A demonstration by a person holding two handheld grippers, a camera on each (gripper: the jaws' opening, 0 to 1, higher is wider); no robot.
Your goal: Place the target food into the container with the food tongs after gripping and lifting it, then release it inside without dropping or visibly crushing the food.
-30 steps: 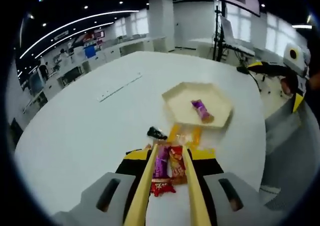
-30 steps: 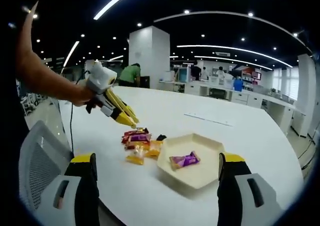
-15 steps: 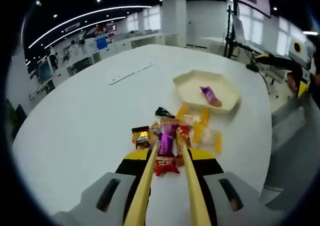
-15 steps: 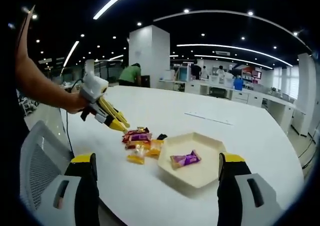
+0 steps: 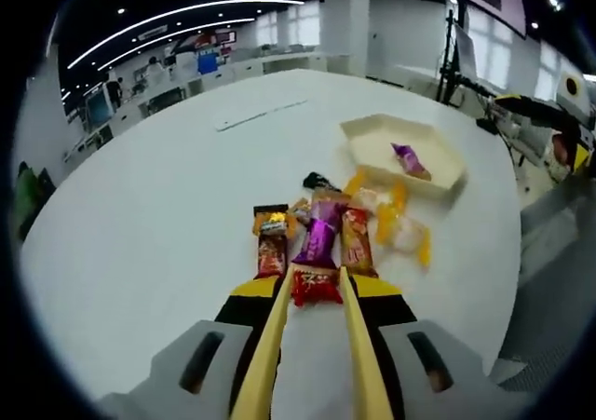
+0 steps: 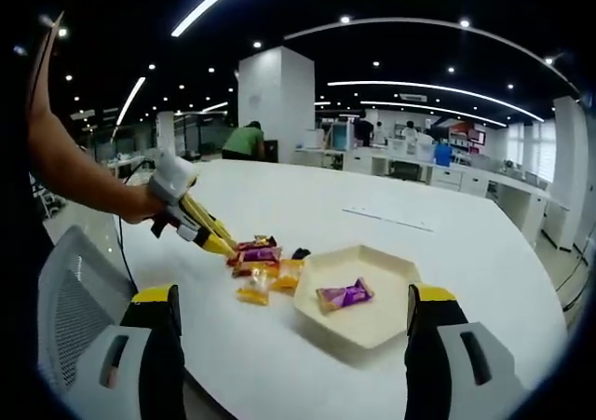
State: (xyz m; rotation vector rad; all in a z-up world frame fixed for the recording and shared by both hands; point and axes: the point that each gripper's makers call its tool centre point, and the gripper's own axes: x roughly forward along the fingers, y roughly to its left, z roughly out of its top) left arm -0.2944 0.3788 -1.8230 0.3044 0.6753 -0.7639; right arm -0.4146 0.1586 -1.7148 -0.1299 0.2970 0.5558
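Snack pile (image 5: 326,238) amid bare tabletop (image 5: 158,215)

The left gripper view rides low over the white worktop (image 5: 140,215), looking forward along its own yellow tongs (image 5: 312,345) at the pile of snack packets (image 5: 321,238) close ahead, with the hexagonal tray (image 5: 447,173) farther off. The right gripper view sits back at the worktop's (image 6: 503,280) edge, higher and more level, facing across it. Both views share the packets (image 6: 261,262) and the tray (image 6: 372,322); the right gripper view also takes in the left tool (image 6: 200,226).
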